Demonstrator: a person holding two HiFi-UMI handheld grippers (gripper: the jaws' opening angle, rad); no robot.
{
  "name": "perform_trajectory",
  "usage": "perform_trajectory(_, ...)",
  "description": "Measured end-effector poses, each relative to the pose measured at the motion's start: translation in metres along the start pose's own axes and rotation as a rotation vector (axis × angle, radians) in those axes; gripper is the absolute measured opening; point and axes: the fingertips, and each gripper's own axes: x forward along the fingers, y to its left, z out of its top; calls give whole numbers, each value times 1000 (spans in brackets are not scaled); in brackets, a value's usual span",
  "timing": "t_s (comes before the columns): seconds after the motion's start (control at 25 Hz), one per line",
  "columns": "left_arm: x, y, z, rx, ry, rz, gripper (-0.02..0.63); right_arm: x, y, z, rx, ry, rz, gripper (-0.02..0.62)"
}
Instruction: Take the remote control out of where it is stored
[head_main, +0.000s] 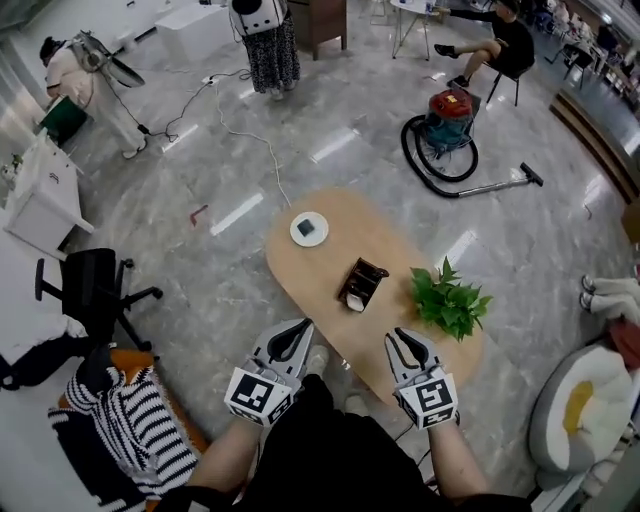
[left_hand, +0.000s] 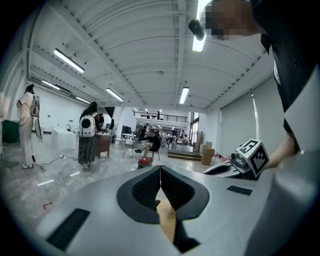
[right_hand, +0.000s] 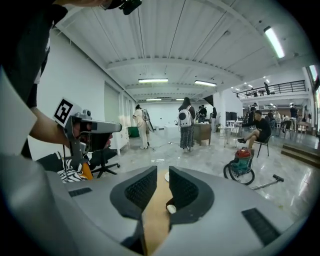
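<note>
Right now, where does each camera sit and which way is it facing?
Head view: on the person's head, looking steeply down at the wooden table; both forearms, the left gripper and the right gripper show.
Left gripper view: rides the left gripper, facing across the room over its shut jaws; the right gripper shows at right.
Right gripper view: rides the right gripper, facing across the room over slightly parted, empty jaws; the left gripper shows at left.
Shared: all three show the table and red vacuum cleaner.

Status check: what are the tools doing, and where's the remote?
Left tool shut, right tool open, both empty. Remote in brown holder, untouched. Plant beside holder, not blocking.
</note>
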Motion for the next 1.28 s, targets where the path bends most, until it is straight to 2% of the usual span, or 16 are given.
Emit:
perform_trajectory(0.04,8,5,-5,-4,18,-24,8,9,0,-6,-2,26,-6,71)
perform_trajectory(0.28,43,38,-36,-16,111,-135,8,65,1,-54,-45,193,-40,98)
perform_trajectory(0.44,56,64,-57,-30,160,-169,6,108,0,-98,-89,292,-44,109)
perform_trajectory(0.6,63,86,-72,-14,202,-172,8,139,-2,-143,-136,370,-44,109)
perform_trajectory(0.84,73,91,-124,-28,248,-173,8,175,-13,-199,-161,448,-51,109)
perform_trajectory(1.08,67,91,-174,-90,316,-156,8,203,-18,-255,-282,533,-30,118)
perform_trajectory(1.28,57,101,-198,-113,354,-133,6,227,-25,-278,-377,585,-13,120)
